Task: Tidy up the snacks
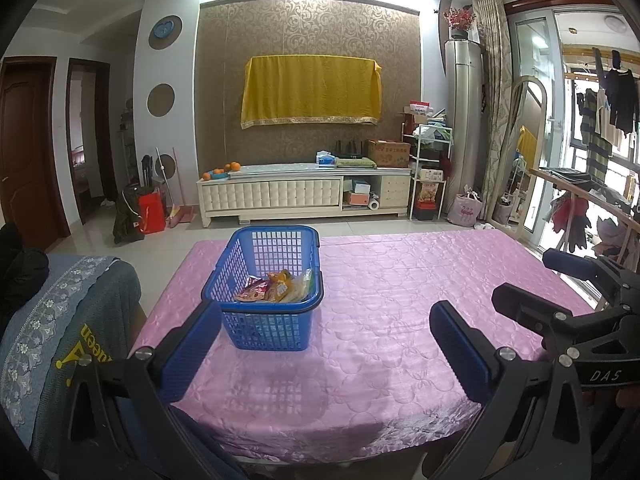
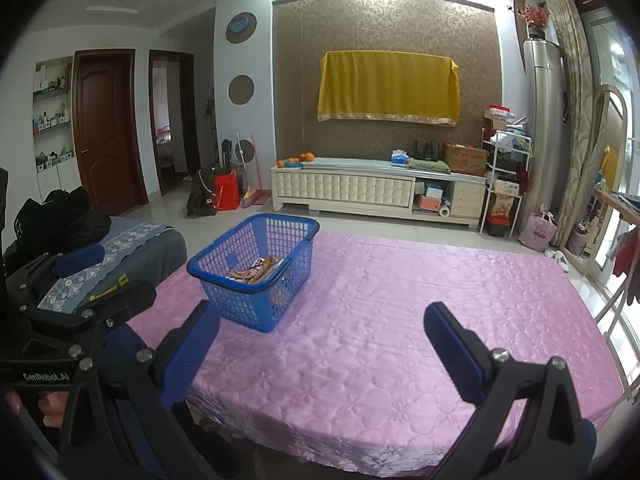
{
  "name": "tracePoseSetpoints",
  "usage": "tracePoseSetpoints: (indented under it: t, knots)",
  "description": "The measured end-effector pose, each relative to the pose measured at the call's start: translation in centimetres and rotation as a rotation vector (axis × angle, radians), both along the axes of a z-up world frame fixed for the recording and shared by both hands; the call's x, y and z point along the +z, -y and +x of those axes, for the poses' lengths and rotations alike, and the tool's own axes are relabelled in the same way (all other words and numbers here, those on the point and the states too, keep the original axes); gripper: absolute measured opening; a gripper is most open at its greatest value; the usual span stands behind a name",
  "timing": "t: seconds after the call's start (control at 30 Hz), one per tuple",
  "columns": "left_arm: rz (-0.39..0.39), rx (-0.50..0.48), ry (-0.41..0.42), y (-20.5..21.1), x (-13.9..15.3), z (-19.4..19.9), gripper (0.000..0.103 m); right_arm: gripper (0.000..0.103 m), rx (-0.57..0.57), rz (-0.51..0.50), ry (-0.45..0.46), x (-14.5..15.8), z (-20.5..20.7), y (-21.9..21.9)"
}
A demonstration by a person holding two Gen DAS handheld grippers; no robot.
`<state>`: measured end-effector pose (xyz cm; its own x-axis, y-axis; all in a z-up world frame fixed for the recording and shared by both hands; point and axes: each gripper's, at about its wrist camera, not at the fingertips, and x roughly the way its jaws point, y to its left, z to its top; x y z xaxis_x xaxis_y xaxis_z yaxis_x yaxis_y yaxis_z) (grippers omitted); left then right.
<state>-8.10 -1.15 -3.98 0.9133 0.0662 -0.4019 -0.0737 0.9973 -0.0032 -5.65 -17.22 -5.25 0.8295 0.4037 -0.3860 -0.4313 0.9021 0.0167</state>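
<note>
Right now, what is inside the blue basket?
The blue basket on the pink tablecloth holds several snack packets, red, orange and pale ones, piled against its near end. Whatever lies beneath the pile is covered, so the count stays uncertain.

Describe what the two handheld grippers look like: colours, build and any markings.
Both are black angular frames with silver bolts and two flat blue finger pads. The left gripper appears in the right view stamped "GenRobot.AI"; the right gripper appears in the left view marked "DAS". No cables or sleeves visible.
</note>
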Motion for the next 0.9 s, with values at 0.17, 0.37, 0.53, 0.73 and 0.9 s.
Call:
tracePoseSetpoints:
  t: [0.17, 0.37, 0.53, 0.73, 0.9]
  knots:
    - [0.000, -0.002, -0.003, 0.00, -0.15, -0.10, 0.103, 0.103, 0.001, 0.003, -0.002, 0.06, -0.10, 0.14]
    - [0.000, -0.001, -0.005, -0.05, -0.16, -0.26, 0.103, 0.103, 0.000, 0.003, -0.001, 0.07, -0.14, 0.16]
    - [0.003, 0.003, -0.003, 0.22, -0.15, -0.44, 0.103, 0.103, 0.001, 0.003, 0.000, 0.08, -0.16, 0.15]
    - [0.007, 0.004, -0.002, 0.31, -0.08, -0.67, 0.103, 0.103, 0.000, 0.005, 0.001, 0.20, -0.24, 0.39]
    - [0.006, -0.001, 0.001, 0.37, -0.02, -0.82, 0.103, 0.103, -0.004, 0.005, -0.003, 0.31, -0.37, 0.44]
